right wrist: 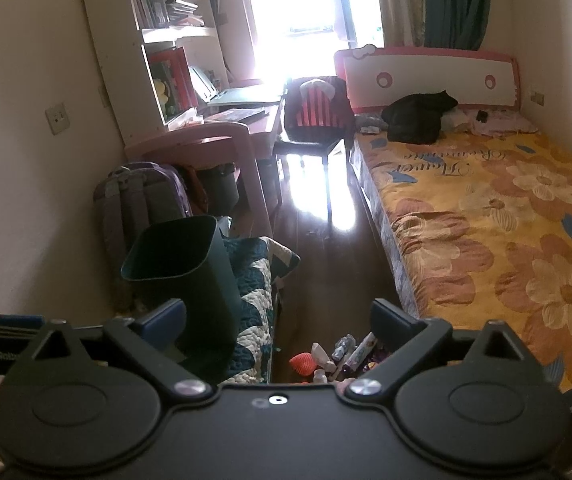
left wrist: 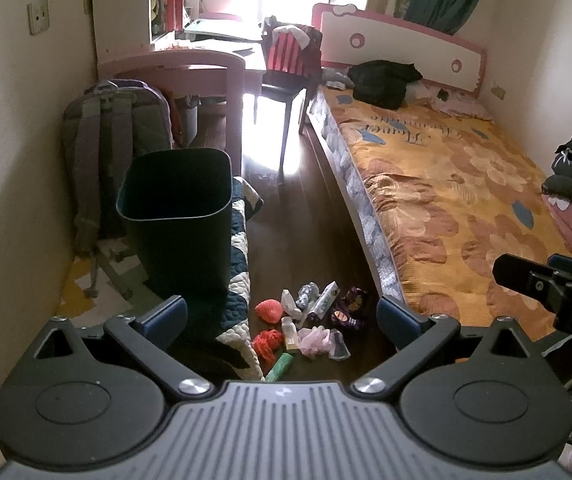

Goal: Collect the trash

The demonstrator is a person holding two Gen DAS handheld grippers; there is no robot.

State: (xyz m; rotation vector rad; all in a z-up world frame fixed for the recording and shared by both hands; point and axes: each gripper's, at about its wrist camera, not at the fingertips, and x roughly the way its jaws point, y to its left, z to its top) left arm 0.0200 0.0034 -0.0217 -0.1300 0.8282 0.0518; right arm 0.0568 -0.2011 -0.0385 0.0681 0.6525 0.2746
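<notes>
A: Both grippers were logged with their fingers spread wide and nothing held. Left gripper (left wrist: 281, 322) was seen raised above the floor, its blue pads either side of the trash pile (left wrist: 306, 326). Right gripper (right wrist: 277, 326) was noted at a similar height, the same pile partly hidden behind its body.

B: Where was the pile placed?

A: On the dark wooden floor (left wrist: 298, 216), near the cameras, between a patterned quilt (left wrist: 239, 280) on the left and the bed (left wrist: 458, 200) on the right. A red mesh piece (left wrist: 268, 311), a second red mesh (left wrist: 266, 342), a small clear bottle (left wrist: 289, 332), a green tube (left wrist: 279, 367), a pink crumpled piece (left wrist: 314, 340) and a dark purple wrapper (left wrist: 349, 308) were counted. Several touched one another.

B: And the bin?

A: A dark waste bin (left wrist: 177, 216) was recorded upright to the left of the pile, standing on the quilt, its mouth uncovered. What lay inside could not be made out. A grey backpack (left wrist: 105, 152) was noted behind it against the left wall.

B: Anything farther off?

A: A pink desk (left wrist: 189, 72) at far left, a chair (left wrist: 290, 72) draped with clothes beside it, a black garment (left wrist: 384, 80) near the headboard. Strong glare from the window was recorded on the far floor.
</notes>
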